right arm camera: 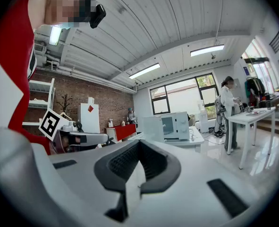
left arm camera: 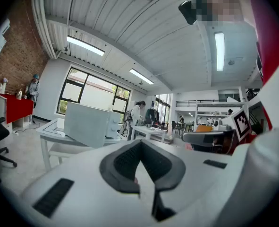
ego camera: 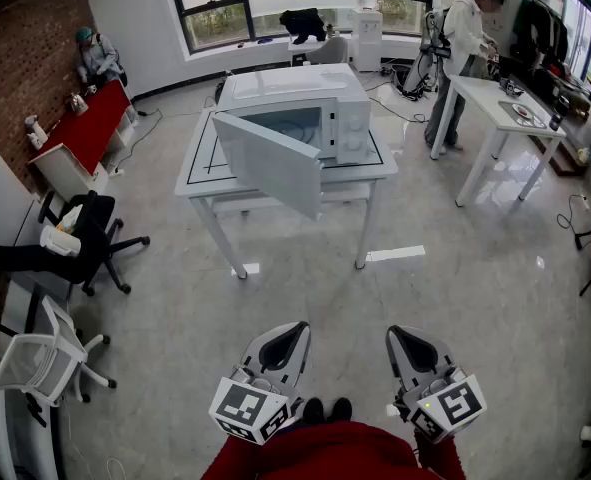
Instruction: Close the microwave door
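1. Your left claw [ego camera: 297, 330] is clenched. Its own view shows the jaws pressed together with nothing between them [left arm camera: 140, 145]. You hold it low in front of you, about level.
2. Your right claw [ego camera: 402, 336] sits just beside it and is clenched the same way. Its jaws meet along a thin seam and hold nothing [right arm camera: 138, 144].
3. Straight ahead of both claws there is only bare floor [ego camera: 445, 278]. Neither claw touches anything.
4. Past that floor, well apart from the claws, the microwave [ego camera: 310, 98] sits on a white table [ego camera: 197, 183].
5. Its door [ego camera: 270, 163] stands wide open. It swings out toward you from the hinge side, which is ahead and to the left of your left claw. The free edge hangs past the table's near rim. From your left claw you see the door's outer face [left arm camera: 85, 125]. From your right claw you see into the open front [right arm camera: 173, 125].
6. By my reading, no part of the task is done yet. You have to walk up, set a closed claw against the door's outer face near its free edge, and push it round until it shuts.
7. Farther ahead and to the right, a person [ego camera: 467, 28] stands at another table, clear of your likely path.
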